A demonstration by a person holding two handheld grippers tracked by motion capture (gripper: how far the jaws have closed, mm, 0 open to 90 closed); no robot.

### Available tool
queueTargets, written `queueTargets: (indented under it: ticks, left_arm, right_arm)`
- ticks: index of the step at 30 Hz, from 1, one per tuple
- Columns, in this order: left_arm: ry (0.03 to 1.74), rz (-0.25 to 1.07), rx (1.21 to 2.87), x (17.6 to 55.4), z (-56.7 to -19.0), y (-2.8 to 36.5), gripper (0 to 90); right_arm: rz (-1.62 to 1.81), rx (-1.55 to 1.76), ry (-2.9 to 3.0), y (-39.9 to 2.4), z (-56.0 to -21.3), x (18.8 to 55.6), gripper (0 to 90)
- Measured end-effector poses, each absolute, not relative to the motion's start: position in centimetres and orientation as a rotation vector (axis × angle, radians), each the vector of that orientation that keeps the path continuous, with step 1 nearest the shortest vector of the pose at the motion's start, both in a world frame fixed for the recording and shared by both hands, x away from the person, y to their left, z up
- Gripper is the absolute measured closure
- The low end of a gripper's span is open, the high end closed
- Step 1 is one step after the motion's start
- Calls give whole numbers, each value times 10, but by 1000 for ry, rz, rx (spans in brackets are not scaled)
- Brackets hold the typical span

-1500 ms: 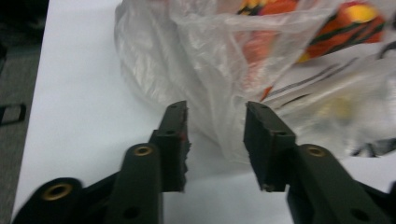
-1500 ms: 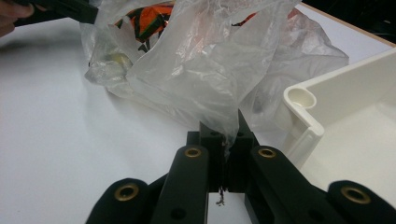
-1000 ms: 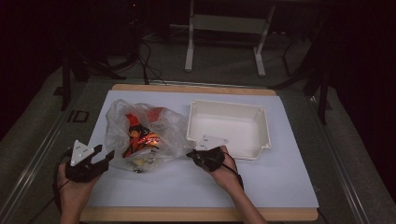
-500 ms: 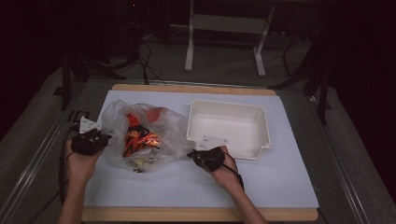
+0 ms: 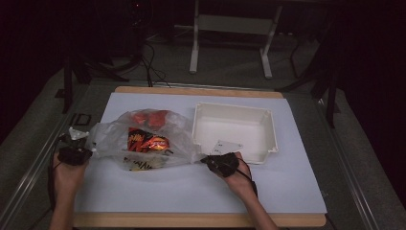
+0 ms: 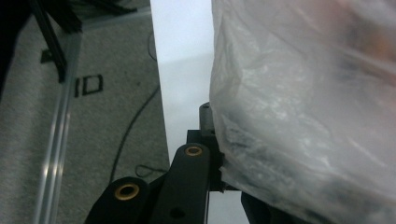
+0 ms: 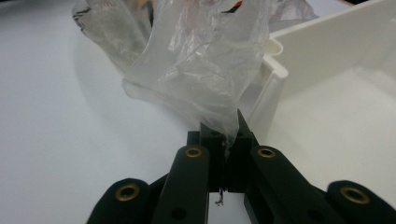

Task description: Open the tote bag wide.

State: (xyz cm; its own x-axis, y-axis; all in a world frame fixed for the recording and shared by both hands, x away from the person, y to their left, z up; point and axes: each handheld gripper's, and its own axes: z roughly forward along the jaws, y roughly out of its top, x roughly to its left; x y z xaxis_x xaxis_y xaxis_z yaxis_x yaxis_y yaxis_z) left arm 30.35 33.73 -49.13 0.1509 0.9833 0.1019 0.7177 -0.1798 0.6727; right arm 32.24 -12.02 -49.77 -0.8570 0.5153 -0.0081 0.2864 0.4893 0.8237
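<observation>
Both ends were pinched — the right gripper [image 7: 227,135] was clamped on the clear plastic bag [image 5: 143,139], and the left gripper [image 5: 86,149], jaws just closing, had bitten its left edge. The snack packets [image 5: 147,141] sat inside, left of the empty white tray [image 5: 268,139] — emptying remained.

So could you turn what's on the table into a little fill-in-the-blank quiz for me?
1. The clear plastic bag holds red and orange ____ packets.
2. The right gripper is shut on the bag's ____ edge.
3. The white tray beside the bag is ____ inside.
4. The left gripper has just been closing on the bag's ____ end.

Missing words: snack; crumpled; empty; left
</observation>
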Motion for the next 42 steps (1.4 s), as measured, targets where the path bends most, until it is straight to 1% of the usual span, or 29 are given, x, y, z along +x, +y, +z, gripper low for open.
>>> queueTargets:
  ticks: [4,6,7,8,11,12,13,14,15,16,17,18,19,22,26,32,37,42]
  left_arm:
    - [1648,737,1975,303,-500,335,900]
    - [1635,725,1978,301,-504,333,898]
    - [1635,725,1978,301,-504,333,865]
    - [1588,708,1975,296,-505,332,800]
    - [1544,695,1959,289,-504,332,698]
    - [1518,684,1936,282,-503,334,654]
    - [1518,684,1936,282,-503,334,636]
    - [1508,686,1932,279,-502,335,625]
    - [1501,689,1931,277,-501,335,625]
    - [1481,693,1934,273,-500,335,600]
    - [1481,693,1934,273,-500,335,594]
    - [1466,705,1940,269,-498,334,588]
    - [1466,705,1940,269,-498,334,583]
    - [1444,712,1932,261,-494,334,578]
    - [1430,717,1915,249,-492,334,571]
    - [1396,711,1915,236,-490,330,571]
    - [1359,707,1933,227,-489,319,571]
    - [1324,692,1944,215,-494,308,571]
  right_arm:
    - [1287,675,2486,-118,-499,321,893]
    - [1269,668,2491,-117,-500,320,893]
    - [1269,668,2491,-117,-500,320,893]
    - [1262,664,2500,-117,-500,320,891]
    - [1272,652,2502,-118,-500,320,887]
    - [1280,651,2502,-119,-499,319,840]
    - [1280,651,2502,-119,-499,319,840]
    - [1288,651,2502,-120,-499,319,791]
    - [1288,651,2502,-120,-499,319,791]
    - [1294,644,2503,-120,-498,319,731]
    - [1294,644,2503,-120,-498,319,731]
    - [1298,636,2508,-121,-497,318,654]
    - [1298,636,2508,-121,-497,318,654]
    - [1304,626,2508,-124,-495,315,553]
    - [1309,629,2488,-130,-491,312,474]
    - [1341,614,2470,-134,-481,309,384]
    - [1379,600,2456,-128,-474,309,306]
    - [1404,580,2440,-117,-467,307,282]
